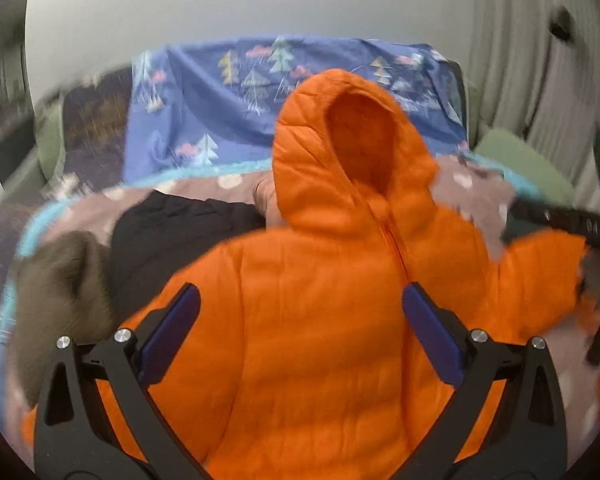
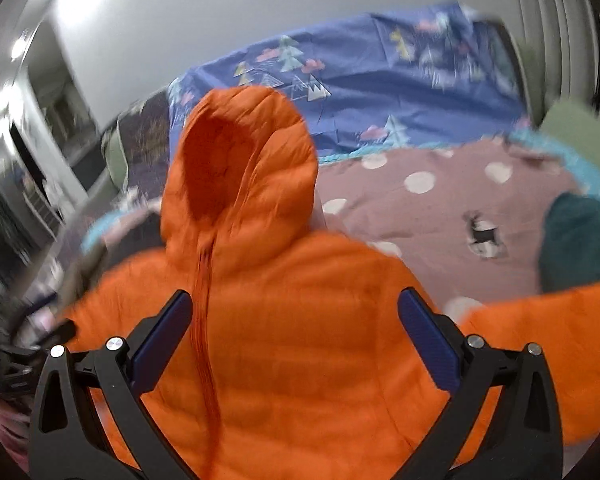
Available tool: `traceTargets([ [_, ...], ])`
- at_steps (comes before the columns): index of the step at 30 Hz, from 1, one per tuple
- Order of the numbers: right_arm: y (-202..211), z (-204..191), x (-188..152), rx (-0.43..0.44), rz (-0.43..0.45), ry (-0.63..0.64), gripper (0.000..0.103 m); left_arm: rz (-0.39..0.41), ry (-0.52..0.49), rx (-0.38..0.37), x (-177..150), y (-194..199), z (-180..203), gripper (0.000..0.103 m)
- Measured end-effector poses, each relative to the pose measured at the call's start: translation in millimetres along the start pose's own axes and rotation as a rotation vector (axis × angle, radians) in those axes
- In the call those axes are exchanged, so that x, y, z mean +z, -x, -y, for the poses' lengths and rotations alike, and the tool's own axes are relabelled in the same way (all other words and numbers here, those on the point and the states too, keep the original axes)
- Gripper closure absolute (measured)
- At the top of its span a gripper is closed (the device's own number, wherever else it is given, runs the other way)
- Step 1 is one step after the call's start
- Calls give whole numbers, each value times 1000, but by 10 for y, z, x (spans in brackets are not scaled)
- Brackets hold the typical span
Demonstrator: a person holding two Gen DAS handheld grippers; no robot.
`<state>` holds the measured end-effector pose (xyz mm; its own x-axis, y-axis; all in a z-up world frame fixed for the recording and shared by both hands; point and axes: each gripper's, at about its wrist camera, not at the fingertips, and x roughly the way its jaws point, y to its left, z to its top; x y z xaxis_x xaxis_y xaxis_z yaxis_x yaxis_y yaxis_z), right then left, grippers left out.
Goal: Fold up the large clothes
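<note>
- Your left gripper point(image 1: 300, 298): two dark blue padded fingers point(image 1: 180, 320) spread wide apart, nothing between them; it hangs over the orange jacket's chest.
- Your right gripper point(image 2: 294, 302): same build, jaws wide apart, holding nothing, also over the chest.
- One orange jacket point(image 1: 300, 340): puffy quilted shell with horizontal stitch lines, front up, zipper point(image 1: 392, 240) closed and running up the middle. It lies on the near part of the bed, body toward the near edge, hood toward the far edge.
- One hood point(image 1: 352, 140): rounded, puffed up, opening facing you.
- One sleeve point(image 1: 540, 276) spread out toward the bed's right edge; the other sleeve can't be made out.
- One black garment point(image 1: 172, 232) just left of the jacket, partly under its shoulder; one brown fuzzy garment point(image 1: 60, 280) nearer the left edge.
- One dark teal garment point(image 2: 580, 240), soft-looking, at the right edge past the sleeve.
- Bed cover point(image 2: 440, 208): mauve with white dots, flat, turquoise trim; bare stretch between hood and teal garment.
- Far edge: one blue sheet point(image 1: 220, 100) with a tree print, draped and creased.
- Frame edges are motion-blurred; details there unclear.
</note>
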<state>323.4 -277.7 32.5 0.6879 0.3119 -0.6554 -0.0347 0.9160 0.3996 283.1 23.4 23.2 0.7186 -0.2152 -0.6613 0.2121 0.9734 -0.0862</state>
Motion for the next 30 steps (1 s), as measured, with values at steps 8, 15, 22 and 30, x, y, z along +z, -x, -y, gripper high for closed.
traceTargets([
  [8, -904, 371, 566, 218, -51, -304, 1, -36, 228, -82, 809, -1051, -542, 2],
  [15, -1373, 256, 708, 300, -67, -277, 2, -71, 352, -179, 983, -1724, -586, 6],
  [22, -1007, -204, 751, 356, 10, -34, 87, -10, 166, -284, 1003, -1436, -157, 93],
  [30, 451, -438, -35, 329, 173, 344, 83, 230, -87, -315, 458, 130, 19, 81],
])
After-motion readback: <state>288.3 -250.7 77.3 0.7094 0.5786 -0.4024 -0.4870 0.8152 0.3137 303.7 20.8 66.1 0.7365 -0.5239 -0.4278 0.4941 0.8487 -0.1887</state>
